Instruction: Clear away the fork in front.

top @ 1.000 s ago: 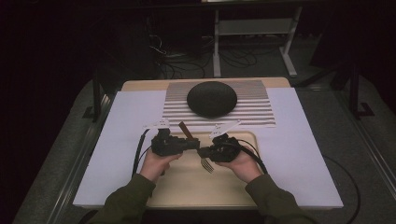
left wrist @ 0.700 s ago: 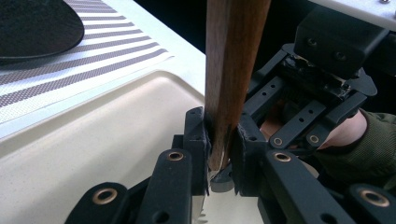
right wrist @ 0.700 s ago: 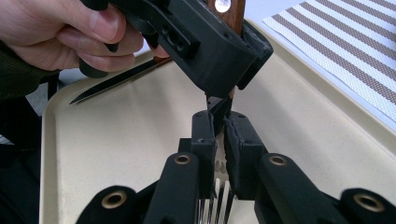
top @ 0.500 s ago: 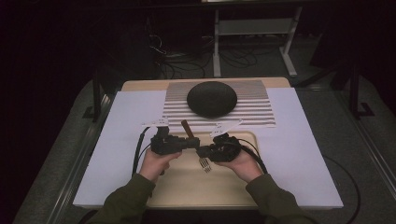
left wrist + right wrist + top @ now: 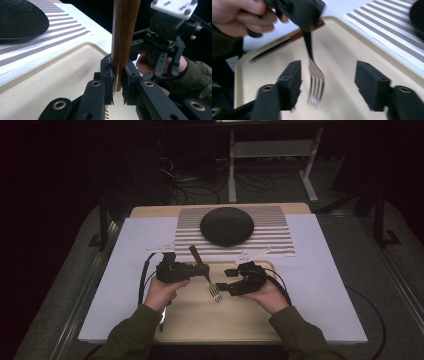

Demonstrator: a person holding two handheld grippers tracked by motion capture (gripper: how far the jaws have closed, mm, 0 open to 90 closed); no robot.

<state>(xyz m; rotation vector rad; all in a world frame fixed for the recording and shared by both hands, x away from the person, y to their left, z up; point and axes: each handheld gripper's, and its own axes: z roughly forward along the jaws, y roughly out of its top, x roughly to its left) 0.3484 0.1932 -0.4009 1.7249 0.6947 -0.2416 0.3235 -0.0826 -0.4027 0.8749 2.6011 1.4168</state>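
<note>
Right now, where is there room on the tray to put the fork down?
The tray is bare along its near edge, between the two sleeves. It is crowded in the middle, where the left gripper holds the fork beside the open right gripper. The dark bowl covers the striped mat.

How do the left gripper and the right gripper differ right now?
The left gripper is shut on the fork, clamping its wooden handle; the right gripper has just been opening, its pads apart around the tines without touching. Both hover above the tray, each held in a hand.
</note>
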